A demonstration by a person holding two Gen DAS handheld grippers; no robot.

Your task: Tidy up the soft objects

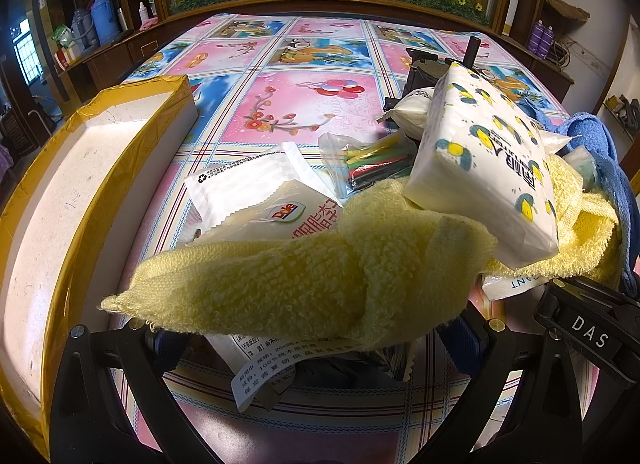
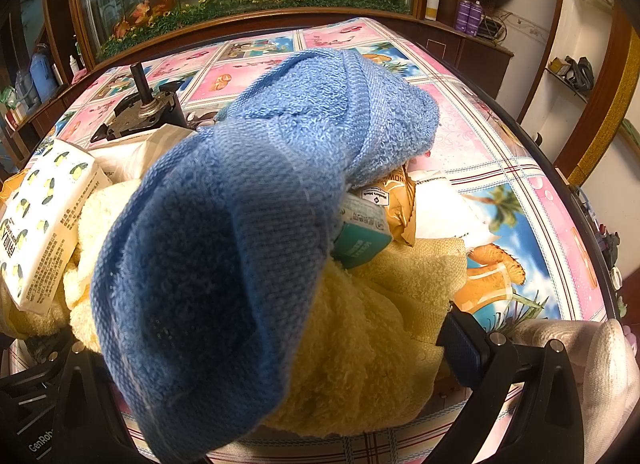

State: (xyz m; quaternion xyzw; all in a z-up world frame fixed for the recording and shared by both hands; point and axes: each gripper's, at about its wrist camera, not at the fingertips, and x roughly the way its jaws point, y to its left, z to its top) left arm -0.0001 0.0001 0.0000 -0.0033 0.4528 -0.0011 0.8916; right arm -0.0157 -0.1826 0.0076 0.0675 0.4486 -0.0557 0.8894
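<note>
One yellow towel is draping across the left gripper, whose fingers are standing apart, pinching nothing visible. One lemon-print tissue pack is leaning on that towel, with one Dole packet and one bag of coloured sticks lying just beyond. One yellow-taped foam box is sitting to the left on the patterned tablecloth. One blue towel is covering the right gripper; whether it is clamping the cloth cannot be told. One black motor is standing behind.
</note>
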